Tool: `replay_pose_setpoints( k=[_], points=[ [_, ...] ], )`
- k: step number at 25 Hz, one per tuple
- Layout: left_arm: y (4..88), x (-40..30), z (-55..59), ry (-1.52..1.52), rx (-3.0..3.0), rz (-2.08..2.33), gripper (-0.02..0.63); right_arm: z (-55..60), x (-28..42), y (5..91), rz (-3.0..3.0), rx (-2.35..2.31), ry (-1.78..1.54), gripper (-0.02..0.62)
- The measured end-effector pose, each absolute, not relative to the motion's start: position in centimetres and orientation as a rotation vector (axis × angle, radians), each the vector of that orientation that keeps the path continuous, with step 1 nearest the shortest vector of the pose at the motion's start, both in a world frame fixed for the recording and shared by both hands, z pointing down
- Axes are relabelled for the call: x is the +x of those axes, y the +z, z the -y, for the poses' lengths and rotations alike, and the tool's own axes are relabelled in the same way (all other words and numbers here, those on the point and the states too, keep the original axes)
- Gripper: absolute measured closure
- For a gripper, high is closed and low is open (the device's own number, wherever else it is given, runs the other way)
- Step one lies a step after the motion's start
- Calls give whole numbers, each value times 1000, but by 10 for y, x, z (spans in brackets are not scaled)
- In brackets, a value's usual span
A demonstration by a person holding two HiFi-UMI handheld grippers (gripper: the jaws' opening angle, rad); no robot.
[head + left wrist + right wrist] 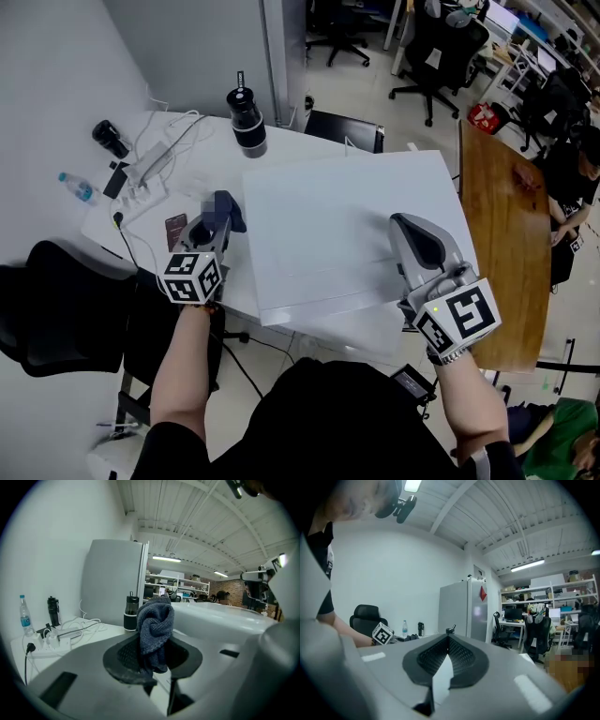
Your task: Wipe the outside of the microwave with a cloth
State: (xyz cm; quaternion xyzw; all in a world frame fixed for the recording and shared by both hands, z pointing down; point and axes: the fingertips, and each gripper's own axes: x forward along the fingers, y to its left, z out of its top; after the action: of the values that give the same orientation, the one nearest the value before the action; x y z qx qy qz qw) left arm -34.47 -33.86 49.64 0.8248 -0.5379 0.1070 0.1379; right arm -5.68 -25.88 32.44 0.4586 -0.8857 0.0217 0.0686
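The white microwave (347, 234) is filling the middle of the desk (202, 155), its broad top facing up at us. The right gripper (401, 223) is sitting on or just over that top near the right edge. Its jaws are closed tip to tip with nothing between them, so I'd say it's bracing. The left gripper (221, 217) is hanging just beside the microwave's left side, jaws part-way closed and pinching the bunched blue cloth (229, 208). The wad is poking out past the tips, which is good. The trick now is pressing cloth, not plastic, flat to the panel and sweeping in long, overlapping strokes.
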Motion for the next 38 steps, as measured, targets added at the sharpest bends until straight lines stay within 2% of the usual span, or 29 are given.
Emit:
replay_pose_setpoints(
  k=[13,21,38],
  points=[
    [402,-322,209,218,2407,1735,505,180,-48,314,2834,1157,63,594],
    [382,-279,119,214,2374,1834,505,118,-7,312,2894,1068,62,594],
    [360,-92,-13,180,2546,1639,505,3,87,330,2897,1026,104,594]
  ],
)
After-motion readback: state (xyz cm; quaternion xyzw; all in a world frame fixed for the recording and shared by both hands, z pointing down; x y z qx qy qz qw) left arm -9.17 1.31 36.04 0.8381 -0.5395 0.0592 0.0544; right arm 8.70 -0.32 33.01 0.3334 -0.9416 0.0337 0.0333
